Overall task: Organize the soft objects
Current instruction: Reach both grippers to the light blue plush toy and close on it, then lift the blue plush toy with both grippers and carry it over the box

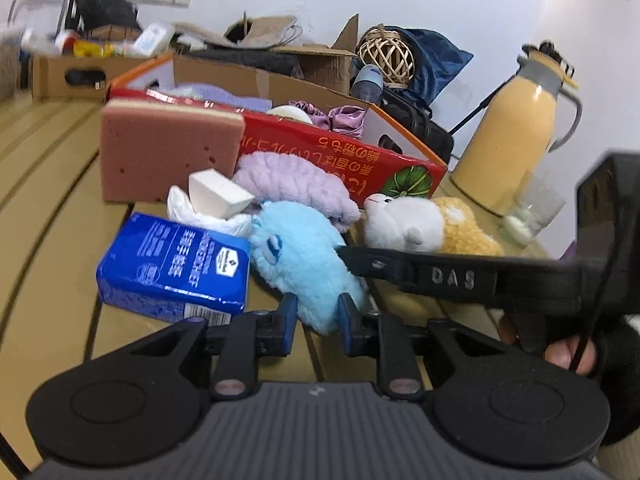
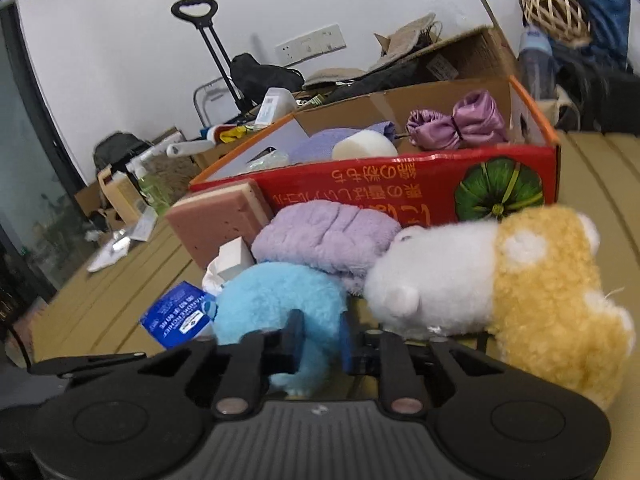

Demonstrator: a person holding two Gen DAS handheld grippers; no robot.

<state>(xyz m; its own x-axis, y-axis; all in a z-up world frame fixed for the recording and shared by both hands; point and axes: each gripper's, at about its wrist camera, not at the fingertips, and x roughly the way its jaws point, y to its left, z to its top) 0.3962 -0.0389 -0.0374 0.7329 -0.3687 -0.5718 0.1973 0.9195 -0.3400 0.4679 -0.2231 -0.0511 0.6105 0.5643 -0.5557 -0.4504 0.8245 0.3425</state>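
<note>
Both the left gripper (image 1: 318,314) and the right gripper (image 2: 320,340) seem pinched on the blue plush (image 1: 304,260), lying before the red box (image 1: 360,160); only the left view shows a jug (image 1: 516,136).

Lived-in home room: cluttered cardboard boxes (image 1: 304,62), thermos (image 1: 516,128), wall sockets (image 2: 310,43) (trolley handle (image 2: 195,10) by the wall).
</note>
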